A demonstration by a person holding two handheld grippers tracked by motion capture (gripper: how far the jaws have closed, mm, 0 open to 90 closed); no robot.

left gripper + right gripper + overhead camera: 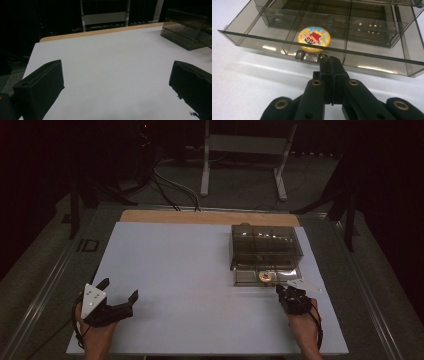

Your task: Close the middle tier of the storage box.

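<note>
Clear drawer pulled out, w/ cartoon badge in mid compartment. R tongs clenched at drawer handle; L tongs released.

A darkened lab or recording room is being shown: a white board is lying on a wooden table ahead of the grippers, beyond it cables and a metal stand on grey flooring.

A clear smoky-grey plastic drawer box sits at about 2 o'clock on the white table. Its bottom drawer is pulled open, with a round yellow cartoon badge lying flat in a middle compartment, just behind the drawer's clear handle.
</note>
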